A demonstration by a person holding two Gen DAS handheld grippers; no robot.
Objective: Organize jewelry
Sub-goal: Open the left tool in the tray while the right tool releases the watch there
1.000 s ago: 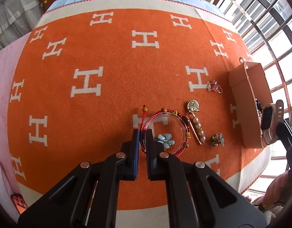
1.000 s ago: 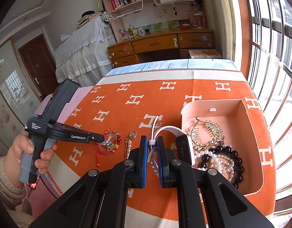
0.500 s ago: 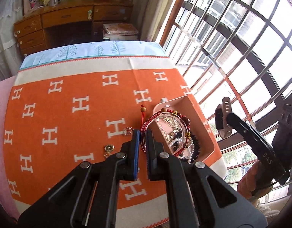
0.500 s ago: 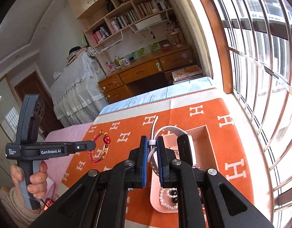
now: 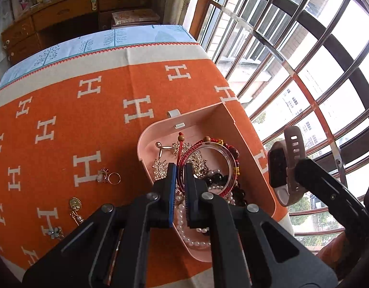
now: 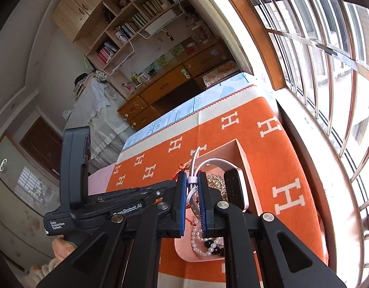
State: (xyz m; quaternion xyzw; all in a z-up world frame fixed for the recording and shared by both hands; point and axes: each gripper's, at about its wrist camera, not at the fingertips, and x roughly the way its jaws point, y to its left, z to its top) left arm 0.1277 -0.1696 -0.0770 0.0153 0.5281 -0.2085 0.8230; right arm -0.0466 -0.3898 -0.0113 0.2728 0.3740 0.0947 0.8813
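Note:
My left gripper (image 5: 180, 171) is shut on a red beaded bracelet with a clear bangle (image 5: 228, 158) and holds it over the pink jewelry box (image 5: 203, 117). The box holds pearls, black beads and gold pieces. My right gripper (image 6: 191, 180) is shut on the strap of a white watch (image 6: 234, 187), held above the same box (image 6: 244, 158); the watch also shows in the left wrist view (image 5: 280, 168), right of the box. A ring (image 5: 114, 178), a brooch pin (image 5: 75, 204) and a flower earring (image 5: 53, 231) lie on the orange cloth left of the box.
The orange H-patterned cloth (image 5: 64, 110) covers the table, with its right edge by the barred window (image 5: 292, 48). The left gripper's body (image 6: 93, 206) sits close to the left of my right gripper. A wooden desk (image 6: 174, 81) stands behind the table.
The left gripper lifted the red bracelet off the cloth and carried it right, over the pink box. The right gripper rose and tilted with the watch still held.

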